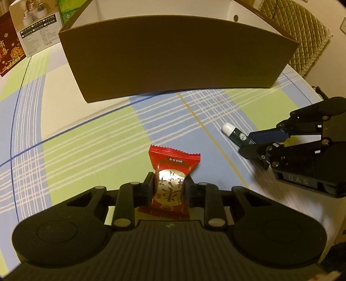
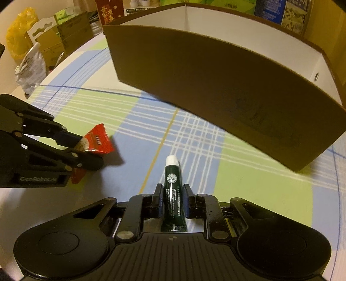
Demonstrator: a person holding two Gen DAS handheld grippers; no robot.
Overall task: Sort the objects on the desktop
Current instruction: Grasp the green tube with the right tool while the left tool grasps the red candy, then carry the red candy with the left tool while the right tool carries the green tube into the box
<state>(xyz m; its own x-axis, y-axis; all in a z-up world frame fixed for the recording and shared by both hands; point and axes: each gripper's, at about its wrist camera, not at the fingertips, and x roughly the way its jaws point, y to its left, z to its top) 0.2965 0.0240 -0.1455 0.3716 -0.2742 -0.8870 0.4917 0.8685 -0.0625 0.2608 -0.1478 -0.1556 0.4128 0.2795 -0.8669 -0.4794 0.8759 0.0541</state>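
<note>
2 grips are set, each ahead of a lift toward the far brown cardboard box [image 1: 173,62]: the left gripper [image 1: 169,190] pinches a crinkly red foil candy packet [image 1: 173,170] at near centre, while the right gripper [image 2: 172,200] clamps a slim dark green tube [image 2: 173,190], its white cap [image 2: 172,160] pointing boxward over the plaid tablecloth [image 2: 129,121].

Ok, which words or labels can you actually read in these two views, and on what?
"GenRobot.AI": body of the left gripper, seen from the right wrist.
"DAS": partly hidden letters on the body of the right gripper.
"Lip Protectant": dark green tube with white cap; its smaller print is unreadable.
Red foil candy packet: Chinese characters, blurred.
Dark red carton: gold Chinese characters, not clear.
</note>
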